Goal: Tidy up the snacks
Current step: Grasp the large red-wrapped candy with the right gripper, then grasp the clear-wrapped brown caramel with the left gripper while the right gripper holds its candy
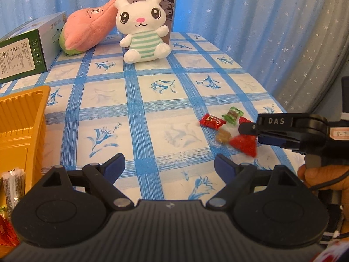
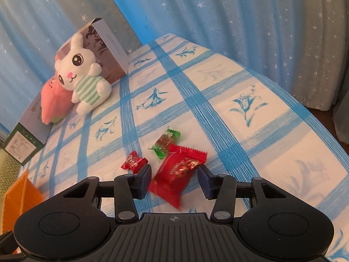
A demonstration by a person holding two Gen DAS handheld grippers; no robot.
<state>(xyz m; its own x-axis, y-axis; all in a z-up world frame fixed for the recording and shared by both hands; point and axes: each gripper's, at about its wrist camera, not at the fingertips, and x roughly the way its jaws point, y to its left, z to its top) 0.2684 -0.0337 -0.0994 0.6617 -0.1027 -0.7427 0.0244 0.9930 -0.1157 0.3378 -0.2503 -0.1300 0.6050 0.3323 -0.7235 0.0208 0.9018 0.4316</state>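
Your right gripper (image 2: 174, 180) straddles the large red snack packet (image 2: 177, 173) on the checked tablecloth (image 2: 250, 113).

Your left gripper (image 1: 169, 167) hangs spread wide and empty over bare cloth, with the orange tray (image 1: 19, 118) at near left. Your right gripper's fingers (image 2: 144, 180) stand partly open around the packet, pads not visibly pressing. Just beyond it lie a small red candy (image 2: 133, 162) and a green candy (image 2: 165, 144).

The tablecloth (image 1: 152, 113) is white, checked with blue bands and blue flower prints. The curtain (image 1: 250, 11) is blue with white stars. A white plush rabbit (image 1: 142, 25) wears mint-green stripes and has a pink nose; beside it lies a pink plush (image 1: 91, 30) with a green end. Candies: a large red packet (image 2: 176, 174), a small red one (image 2: 134, 161), a green wrapper (image 2: 166, 142). The tray (image 1: 19, 118) is orange-yellow.
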